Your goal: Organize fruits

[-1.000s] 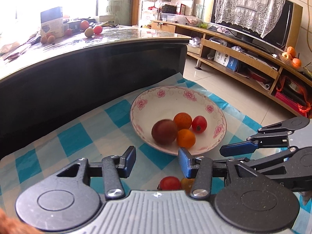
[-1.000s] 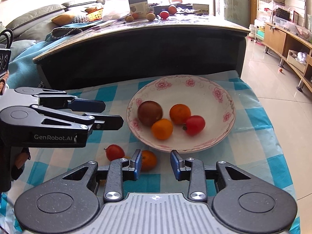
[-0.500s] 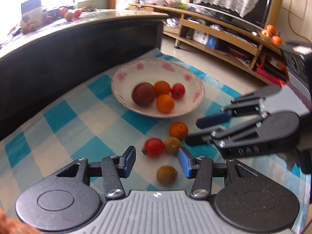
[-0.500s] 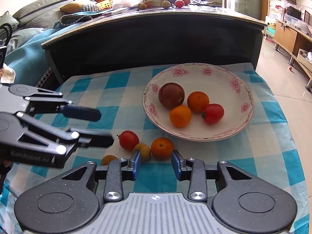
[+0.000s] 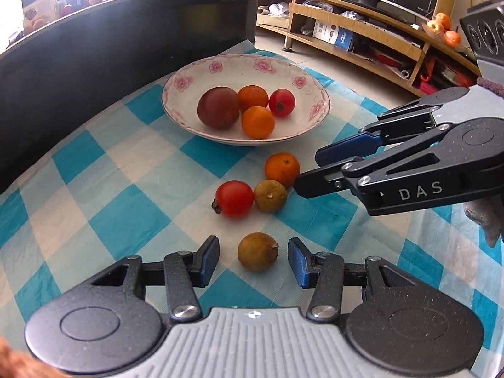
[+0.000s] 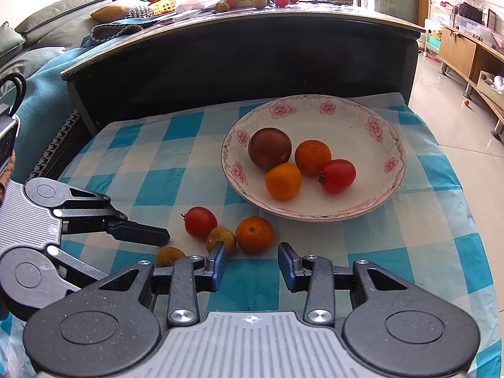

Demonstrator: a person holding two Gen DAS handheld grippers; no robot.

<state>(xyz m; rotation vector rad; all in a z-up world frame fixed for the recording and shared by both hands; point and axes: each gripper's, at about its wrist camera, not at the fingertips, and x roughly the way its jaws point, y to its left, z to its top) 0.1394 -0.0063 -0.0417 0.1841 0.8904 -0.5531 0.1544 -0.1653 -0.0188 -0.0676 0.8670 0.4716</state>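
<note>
Fingers of the left gripper (image 5: 253,258) are wide apart, with a brown fruit (image 5: 257,252) sitting between them, untouched. Right gripper (image 6: 251,263) is wide too, just behind an orange (image 6: 254,234).

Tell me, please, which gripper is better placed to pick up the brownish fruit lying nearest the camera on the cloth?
Left. The left gripper is open with the brownish fruit between its fingers, while the right gripper points at the orange.

L claw (image 5: 253,258) straddles brown fruit (image 5: 257,251).
</note>
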